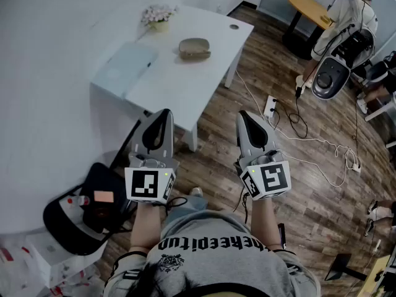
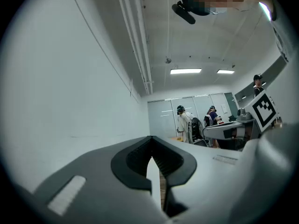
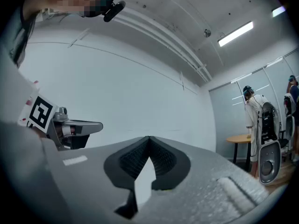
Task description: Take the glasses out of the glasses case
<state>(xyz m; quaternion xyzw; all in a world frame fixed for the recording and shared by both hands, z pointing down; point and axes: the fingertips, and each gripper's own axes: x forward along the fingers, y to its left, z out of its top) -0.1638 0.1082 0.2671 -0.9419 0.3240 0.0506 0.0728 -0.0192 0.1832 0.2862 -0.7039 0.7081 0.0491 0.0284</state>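
A tan oval glasses case (image 1: 194, 48) lies closed on the white table (image 1: 179, 79), toward its far side. Both grippers are held level over the wooden floor, short of the table's near corner and well apart from the case. My left gripper (image 1: 166, 112) is shut with nothing in it; in its own view the left gripper (image 2: 151, 141) has its jaws meeting at the tip and faces a bare wall. My right gripper (image 1: 245, 115) is likewise shut and empty, and the right gripper (image 3: 149, 139) shows its tips touching. The glasses are not visible.
A small pot of flowers (image 1: 158, 16) and a pale flat folder (image 1: 127, 67) also sit on the table. A black chair (image 1: 80, 218) with items stands at lower left. A power strip (image 1: 270, 106) and cables (image 1: 309, 142) lie on the floor at right; a person (image 1: 346, 17) stands far right.
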